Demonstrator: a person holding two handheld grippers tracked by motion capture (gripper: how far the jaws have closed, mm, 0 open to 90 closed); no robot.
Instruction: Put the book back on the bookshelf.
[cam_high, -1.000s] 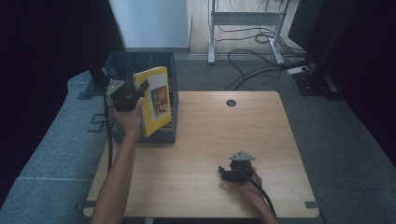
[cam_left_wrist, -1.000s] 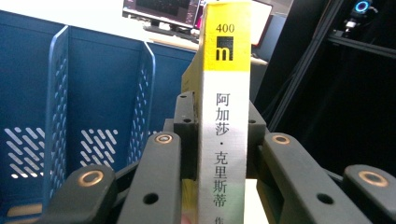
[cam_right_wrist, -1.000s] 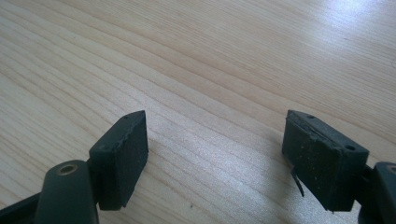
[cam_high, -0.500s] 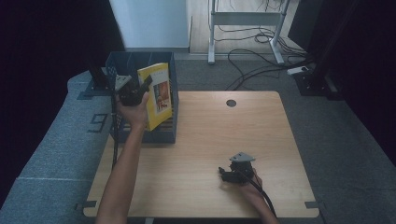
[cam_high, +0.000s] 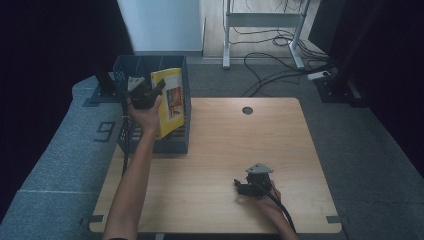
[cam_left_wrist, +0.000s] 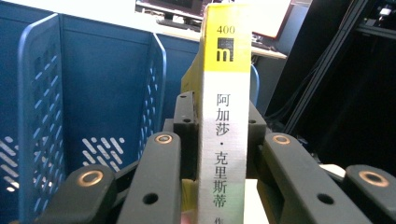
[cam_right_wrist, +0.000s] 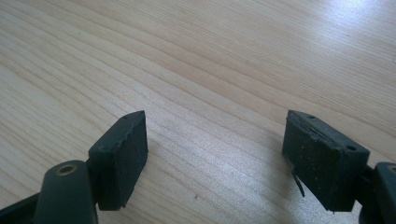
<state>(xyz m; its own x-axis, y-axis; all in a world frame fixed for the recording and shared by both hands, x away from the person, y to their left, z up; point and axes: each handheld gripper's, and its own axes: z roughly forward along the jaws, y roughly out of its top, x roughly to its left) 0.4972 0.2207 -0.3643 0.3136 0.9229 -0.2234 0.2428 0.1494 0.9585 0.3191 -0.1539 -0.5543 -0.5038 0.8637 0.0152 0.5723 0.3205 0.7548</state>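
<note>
1. At about ten o'clock on the wooden table, a yellow book is held upright over the blue slotted file rack by the left gripper.
2. In the left gripper view, the book's spine is seen pinched between the two jaws, rising toward twelve o'clock.
3. At about five o'clock, the right gripper is rested on the tabletop, jaws spread apart with nothing between them.
</note>
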